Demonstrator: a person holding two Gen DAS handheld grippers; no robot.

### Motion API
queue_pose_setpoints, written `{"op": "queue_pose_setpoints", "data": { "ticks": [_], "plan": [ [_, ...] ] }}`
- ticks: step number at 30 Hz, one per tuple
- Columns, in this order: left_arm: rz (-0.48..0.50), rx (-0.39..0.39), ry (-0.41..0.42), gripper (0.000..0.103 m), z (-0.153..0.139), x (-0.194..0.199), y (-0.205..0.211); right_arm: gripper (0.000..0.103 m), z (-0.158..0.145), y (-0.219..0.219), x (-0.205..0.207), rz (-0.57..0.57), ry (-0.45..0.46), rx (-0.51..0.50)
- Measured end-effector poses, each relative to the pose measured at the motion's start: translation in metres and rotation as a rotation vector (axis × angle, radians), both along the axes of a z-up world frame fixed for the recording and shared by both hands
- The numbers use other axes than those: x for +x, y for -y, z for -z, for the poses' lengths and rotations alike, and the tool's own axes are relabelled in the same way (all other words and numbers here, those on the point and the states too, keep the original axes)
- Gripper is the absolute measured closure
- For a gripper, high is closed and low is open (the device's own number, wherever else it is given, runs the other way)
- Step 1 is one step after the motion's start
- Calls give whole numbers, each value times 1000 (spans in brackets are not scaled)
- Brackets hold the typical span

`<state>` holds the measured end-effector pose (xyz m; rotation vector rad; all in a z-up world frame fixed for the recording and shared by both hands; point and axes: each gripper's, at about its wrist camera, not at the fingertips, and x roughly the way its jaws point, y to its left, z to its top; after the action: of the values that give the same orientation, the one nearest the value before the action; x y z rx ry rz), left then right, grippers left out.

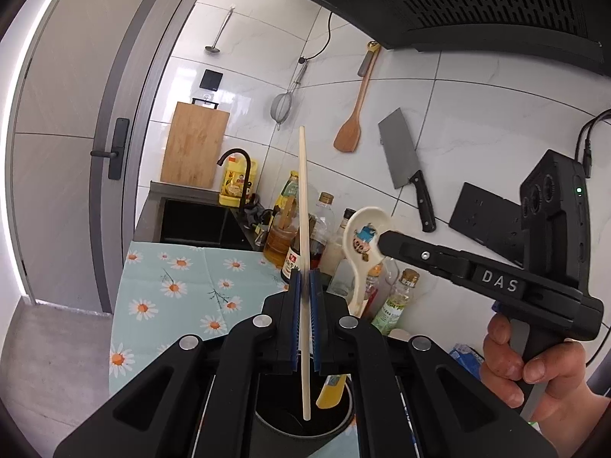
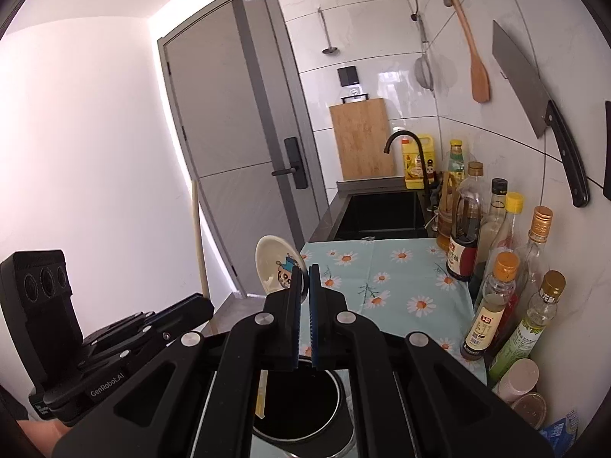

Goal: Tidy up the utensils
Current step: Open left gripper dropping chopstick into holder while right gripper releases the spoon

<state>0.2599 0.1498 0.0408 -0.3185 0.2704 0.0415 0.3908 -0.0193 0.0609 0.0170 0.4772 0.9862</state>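
Our left gripper [image 1: 304, 280] clamps a chopstick [image 1: 303, 206], its lower end inside the black holder [image 1: 305, 425]. Our right gripper [image 2: 304, 276] pinches a ceramic spoon [image 2: 277, 263] above the holder.

A pale chopstick [image 1: 303, 267] stands upright with its tip inside the dark round holder [image 1: 301, 429], beside a cream cartoon-printed spoon [image 1: 362, 240] held above it

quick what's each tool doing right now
Left tool: closed on a chopstick standing over the dark utensil holder.
Right tool: closed on a ceramic spoon with a cartoon print.
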Motion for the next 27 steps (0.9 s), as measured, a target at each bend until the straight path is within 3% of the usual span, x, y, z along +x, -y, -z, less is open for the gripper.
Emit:
{"op": "queue_pose_setpoints", "data": {
  "ticks": [10,12,20,22,27],
  "plan": [
    [16,12,-53,98,27,13,2,97,24,-15,8,-25,-51,-44],
    [30,-10,-73,98,31,15,1,76,29,-17,10,-47,-101,-58],
    [16,-21,-87,97,30,8,3,75,23,-2,8,-26,-135,-16],
    [19,-21,-84,79,28,5,5,74,19,2,6,-24,-135,-9],
    [20,-27,-70,77,21,-8,10,74,15,11,-4,-35,-145,-6]
  ]
}}
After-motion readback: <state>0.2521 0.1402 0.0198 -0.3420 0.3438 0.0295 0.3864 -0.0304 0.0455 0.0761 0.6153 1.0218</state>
